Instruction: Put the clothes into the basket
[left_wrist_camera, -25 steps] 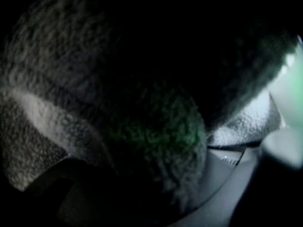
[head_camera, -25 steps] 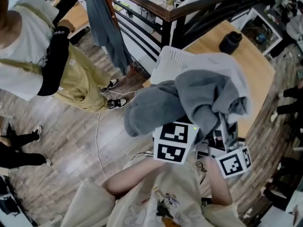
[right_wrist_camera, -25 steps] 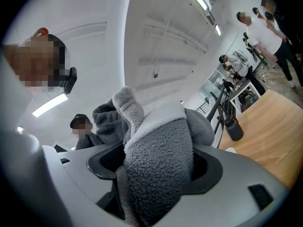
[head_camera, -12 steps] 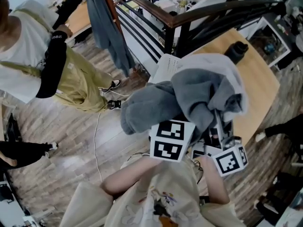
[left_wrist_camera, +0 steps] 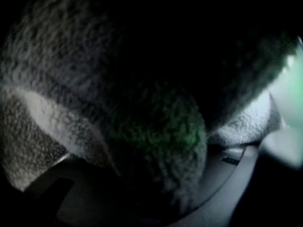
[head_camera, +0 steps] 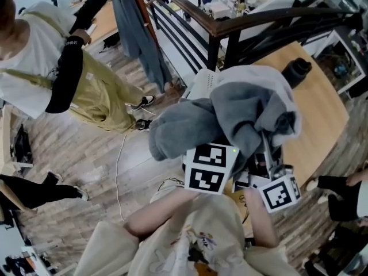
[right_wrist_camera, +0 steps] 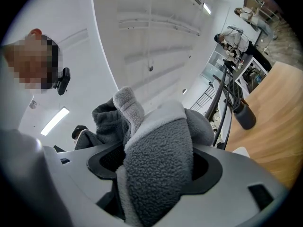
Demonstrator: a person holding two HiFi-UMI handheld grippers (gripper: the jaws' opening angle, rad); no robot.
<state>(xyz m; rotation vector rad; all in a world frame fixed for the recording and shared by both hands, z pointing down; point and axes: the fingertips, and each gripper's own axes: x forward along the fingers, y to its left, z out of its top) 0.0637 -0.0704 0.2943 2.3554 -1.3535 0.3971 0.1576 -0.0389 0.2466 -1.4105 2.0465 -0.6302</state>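
Observation:
A bulky grey fleece garment (head_camera: pixel 230 117) with a pale lining hangs bunched in front of me, held up by both grippers. My left gripper (left_wrist_camera: pixel 161 174) is buried in the fleece, which fills its dark view; only its marker cube (head_camera: pixel 210 168) shows from above. My right gripper (right_wrist_camera: pixel 156 174) is shut on a thick fold of the same garment (right_wrist_camera: pixel 158 150), and its marker cube (head_camera: pixel 280 191) sits low on the right. A white perforated basket (head_camera: pixel 202 84) peeks out behind the garment, mostly hidden by it.
A wooden table (head_camera: pixel 322 114) with a black bottle (head_camera: pixel 296 72) lies to the right. A dark stair railing (head_camera: pixel 230 25) runs behind, with a blue-grey cloth (head_camera: pixel 135 33) hanging on it. A person in a white top and khaki trousers (head_camera: pixel 86 91) stands at left.
Both grips hold as before and the garment keeps its shape. The table and bottle have drifted right in the head view. A bystander's legs at lower left have shifted.

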